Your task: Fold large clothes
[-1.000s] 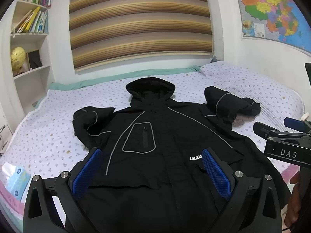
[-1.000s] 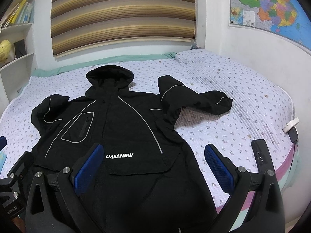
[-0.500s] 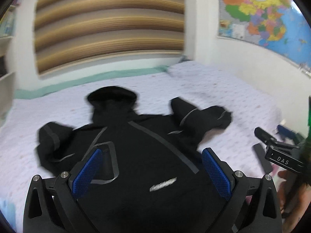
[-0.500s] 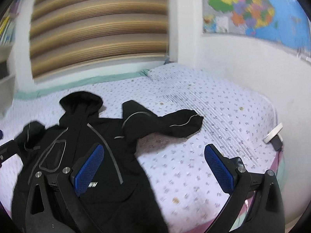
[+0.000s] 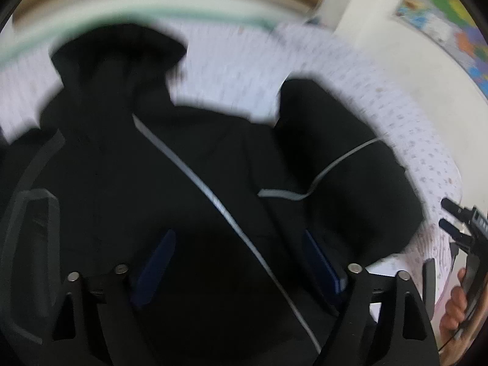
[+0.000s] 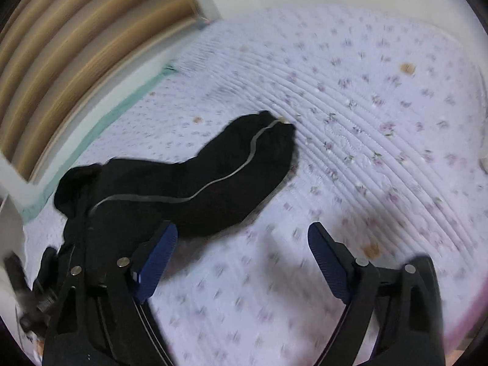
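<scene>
Because the black hooded jacket [image 5: 189, 183] lies spread front-up on the bed [image 6: 381, 116], with its hood toward the wall and one sleeve [image 6: 231, 170] stretched out over the flowered quilt, it looks ready for a first fold rather than any straightening. The left tool [image 5: 241, 262] hangs over the chest of the jacket with its blue pads apart and nothing between them; the right tool [image 6: 242, 259] hovers over bare quilt just beside the sleeve, likewise released and empty. Both views are blurred, so fine detail of the cloth is hard to read. The fabric looks like a thin shell material, probably light for its size, limp, and somewhat slick, so a pinch on a single layer could slide or drag the rest along. The cuff end of the sleeve, where the pale piping [image 6: 222, 180] runs out, seems the better place to grip, with the shoulder seam as the second hold.
</scene>
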Available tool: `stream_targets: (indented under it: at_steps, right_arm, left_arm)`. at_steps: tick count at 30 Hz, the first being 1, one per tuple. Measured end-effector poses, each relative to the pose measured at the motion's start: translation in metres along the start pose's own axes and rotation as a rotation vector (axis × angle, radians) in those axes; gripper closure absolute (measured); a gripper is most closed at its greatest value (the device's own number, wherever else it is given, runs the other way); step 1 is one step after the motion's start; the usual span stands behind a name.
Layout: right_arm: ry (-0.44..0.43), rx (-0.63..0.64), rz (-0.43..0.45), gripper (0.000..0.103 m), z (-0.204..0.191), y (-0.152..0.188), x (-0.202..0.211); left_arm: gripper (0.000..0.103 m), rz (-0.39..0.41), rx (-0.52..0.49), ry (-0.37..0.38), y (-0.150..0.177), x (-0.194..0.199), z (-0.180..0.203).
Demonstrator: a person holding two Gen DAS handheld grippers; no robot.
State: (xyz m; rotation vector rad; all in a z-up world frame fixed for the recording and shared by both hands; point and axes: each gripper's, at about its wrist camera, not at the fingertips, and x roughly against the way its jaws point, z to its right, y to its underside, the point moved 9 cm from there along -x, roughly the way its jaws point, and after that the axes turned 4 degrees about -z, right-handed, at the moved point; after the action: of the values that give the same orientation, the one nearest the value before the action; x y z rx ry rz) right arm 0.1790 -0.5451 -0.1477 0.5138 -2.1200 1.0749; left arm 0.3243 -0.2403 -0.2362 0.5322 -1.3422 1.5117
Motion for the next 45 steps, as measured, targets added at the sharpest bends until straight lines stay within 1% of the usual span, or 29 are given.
stream_targets:
  at_steps: [3,4,6,9,11,12,14,15,16,17,18,19,20,21,22,23,27,29,30,31,32,33,34,35,37,39,41,43,45]
  right_arm:
    - [0.028,-0.014,-0.010,0.014,0.014,-0.020,-0.034]
    - [0.036,-0.023,-0.013,0.014,0.019,-0.025,-0.044]
    - [0.036,-0.036,-0.043,0.014,0.026,-0.032,-0.070]
    - [0.023,-0.021,-0.096,0.012,0.026,-0.034,-0.103]
    - [0.031,-0.033,-0.126,0.010,0.028,-0.033,-0.128]
    - [0.033,-0.032,-0.121,0.009,0.028,-0.034,-0.134]
    - [0.019,-0.007,-0.070,0.014,0.020,-0.042,-0.139]
    - [-0.029,0.010,-0.058,0.038,0.012,-0.045,-0.140]
    - [-0.068,0.022,-0.065,0.057,0.005,-0.047,-0.142]
    - [-0.065,0.028,-0.067,0.065,0.002,-0.049,-0.142]
    - [-0.057,0.034,-0.064,0.080,0.001,-0.050,-0.140]
    - [-0.046,0.045,-0.048,0.085,0.001,-0.053,-0.133]
    - [-0.036,0.061,-0.020,0.085,-0.001,-0.055,-0.119]
    - [-0.013,0.074,0.006,0.086,0.000,-0.057,-0.107]
    - [0.042,0.096,0.045,0.086,0.002,-0.062,-0.091]
    - [0.123,0.126,0.093,0.086,0.007,-0.066,-0.070]
    - [0.364,0.195,0.237,0.086,0.034,-0.084,0.001]
    - [0.488,0.189,0.279,0.086,0.053,-0.091,0.026]
    - [0.507,0.183,0.280,0.086,0.061,-0.091,0.033]
    - [0.507,0.175,0.266,0.086,0.067,-0.091,0.033]
    - [0.513,0.170,0.253,0.086,0.072,-0.089,0.032]
    - [0.524,0.173,0.242,0.086,0.076,-0.086,0.029]
    - [0.536,0.181,0.235,0.086,0.079,-0.082,0.026]
    - [0.541,0.188,0.229,0.086,0.079,-0.079,0.022]
    - [0.527,0.193,0.202,0.086,0.078,-0.071,0.007]
    - [0.527,0.206,0.177,0.086,0.077,-0.066,-0.001]
    - [0.491,0.253,0.172,0.086,0.063,-0.062,-0.004]
    - [0.451,0.329,0.191,0.086,0.033,-0.057,0.005]
    - [0.411,0.409,0.205,0.087,-0.005,-0.051,0.018]
  left_arm:
    - [0.019,-0.054,-0.004,-0.037,0.015,-0.042,-0.013]
    - [0.019,-0.035,-0.036,-0.055,0.018,-0.046,-0.013]
    - [0.016,-0.014,-0.104,-0.101,0.024,-0.049,-0.006]
    - [0.012,0.001,-0.128,-0.111,0.028,-0.055,-0.002]
    - [0.012,0.013,-0.136,-0.113,0.030,-0.055,-0.001]
    - [0.012,0.018,-0.139,-0.116,0.032,-0.050,-0.001]
    - [0.012,0.023,-0.145,-0.121,0.031,-0.051,-0.002]
    - [0.012,0.023,-0.144,-0.121,0.030,-0.046,-0.001]
    - [0.012,0.026,-0.144,-0.120,0.030,-0.045,0.000]
    - [0.012,0.033,-0.146,-0.105,0.032,-0.042,0.001]
    - [0.012,0.041,-0.147,-0.068,0.027,-0.041,0.003]
    - [0.012,0.053,-0.148,-0.022,0.028,-0.034,0.007]
    - [0.013,0.067,-0.151,0.015,0.028,-0.026,0.013]
    - [0.013,0.084,-0.162,0.018,0.025,-0.020,0.019]
    - [0.013,0.101,-0.177,0.016,0.021,-0.014,0.026]
    - [0.013,0.116,-0.194,0.017,0.018,-0.006,0.032]
    - [0.013,0.151,-0.249,0.106,0.004,0.028,0.072]
    - [0.013,0.144,-0.269,0.123,-0.007,0.029,0.087]
    - [0.013,0.125,-0.279,0.132,-0.008,0.023,0.094]
    - [0.013,0.099,-0.283,0.131,-0.008,0.014,0.097]
    - [0.013,0.043,-0.280,0.115,-0.004,-0.006,0.096]
    - [0.013,-0.023,-0.273,0.081,0.001,-0.027,0.092]
    - [0.013,-0.113,-0.256,0.038,0.012,-0.053,0.082]
    - [0.012,-0.174,-0.227,0.022,0.025,-0.074,0.072]
    - [0.012,-0.139,-0.247,0.006,0.024,-0.072,0.072]
    - [0.012,-0.144,-0.263,-0.010,0.024,-0.066,0.074]
    - [0.013,-0.131,-0.239,0.026,0.021,-0.056,0.071]
    - [0.015,-0.102,-0.194,0.082,0.016,-0.033,0.063]
    - [0.015,-0.050,-0.182,0.093,0.010,-0.001,0.050]
